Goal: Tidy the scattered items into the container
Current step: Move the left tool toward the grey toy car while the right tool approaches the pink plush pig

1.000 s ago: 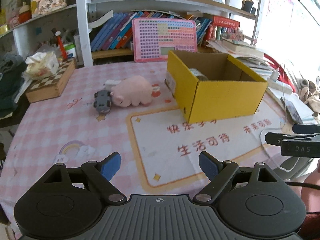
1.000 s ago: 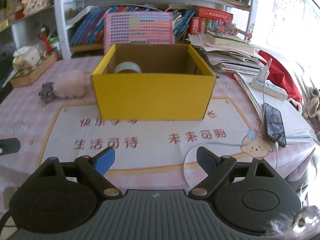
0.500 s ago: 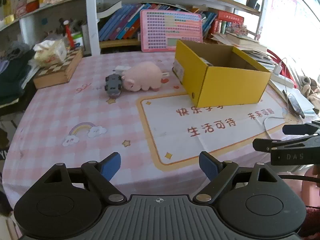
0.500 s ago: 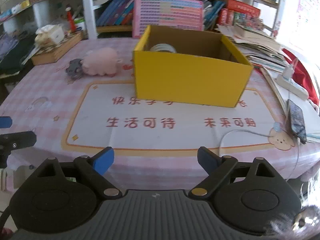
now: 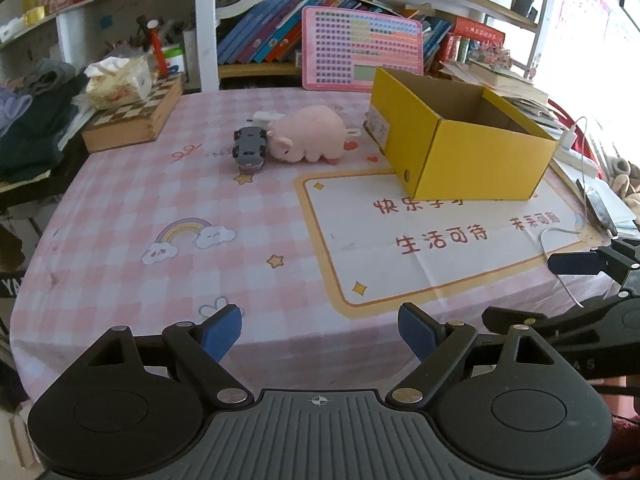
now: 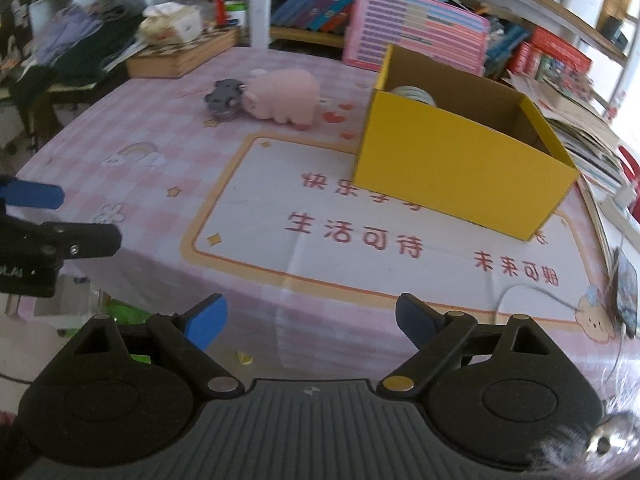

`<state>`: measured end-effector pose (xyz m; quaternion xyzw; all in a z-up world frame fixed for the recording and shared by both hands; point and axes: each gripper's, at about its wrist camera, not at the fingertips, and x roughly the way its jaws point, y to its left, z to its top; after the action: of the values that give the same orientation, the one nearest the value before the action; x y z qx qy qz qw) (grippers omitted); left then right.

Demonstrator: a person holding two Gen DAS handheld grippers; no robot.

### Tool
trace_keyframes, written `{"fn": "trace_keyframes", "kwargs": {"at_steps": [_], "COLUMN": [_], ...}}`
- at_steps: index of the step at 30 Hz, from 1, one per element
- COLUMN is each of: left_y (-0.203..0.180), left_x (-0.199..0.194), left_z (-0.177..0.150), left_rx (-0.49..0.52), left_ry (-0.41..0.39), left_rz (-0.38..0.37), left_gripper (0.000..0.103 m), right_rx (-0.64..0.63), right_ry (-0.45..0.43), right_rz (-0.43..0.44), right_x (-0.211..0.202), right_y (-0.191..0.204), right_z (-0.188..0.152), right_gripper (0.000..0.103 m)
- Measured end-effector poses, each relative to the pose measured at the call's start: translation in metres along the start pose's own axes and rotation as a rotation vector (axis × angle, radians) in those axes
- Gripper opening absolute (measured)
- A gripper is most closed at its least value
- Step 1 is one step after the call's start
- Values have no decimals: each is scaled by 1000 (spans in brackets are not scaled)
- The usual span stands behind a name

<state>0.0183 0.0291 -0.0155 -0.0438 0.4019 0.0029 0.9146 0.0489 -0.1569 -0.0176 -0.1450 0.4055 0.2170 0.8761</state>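
Two loose items lay on the tabletop (image 5: 120, 264): a pink plush pig (image 5: 308, 138) and a small grey toy car (image 5: 250, 148) pressed against its snout, both well apart from either gripper and just left of the yellow box (image 5: 472, 160). Both pairs of fingers stood wide with nothing between them; the left gripper (image 5: 320, 332) hung over the near edge of the tabletop, and the right gripper (image 6: 310, 320) likewise, its view blurred. In the right view a roll of tape (image 6: 412, 94) showed inside the box, against its far left corner. The main risk, as I judged it, lay in how the car and pig touched: closing on the pig could shove the car away or roll it on its wheels, and reaching for the car could catch plush between the fingers as well. The soft pig could squash and slip out during the lift if gripped only by an ear or a leg. The light box could slide if a gripper bumped its near wall. Both grippers sat close together, so reaching at once could make them collide.
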Motion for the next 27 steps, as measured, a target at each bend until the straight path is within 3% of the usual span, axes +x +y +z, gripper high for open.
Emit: {"fn": "trace_keyframes", "kwargs": {"at_steps": [27], "left_y": [24], "left_x": [-13], "left_z": [-2], "left_rx": [-19], "left_ry": [-42], "left_rz": [34], "left_gripper": [88], "right_rx": [-64], "right_ry": [-35], "right_rz": [28], "right_x": [1], "right_y": [30], "right_z": [15], "right_gripper": [92]}}
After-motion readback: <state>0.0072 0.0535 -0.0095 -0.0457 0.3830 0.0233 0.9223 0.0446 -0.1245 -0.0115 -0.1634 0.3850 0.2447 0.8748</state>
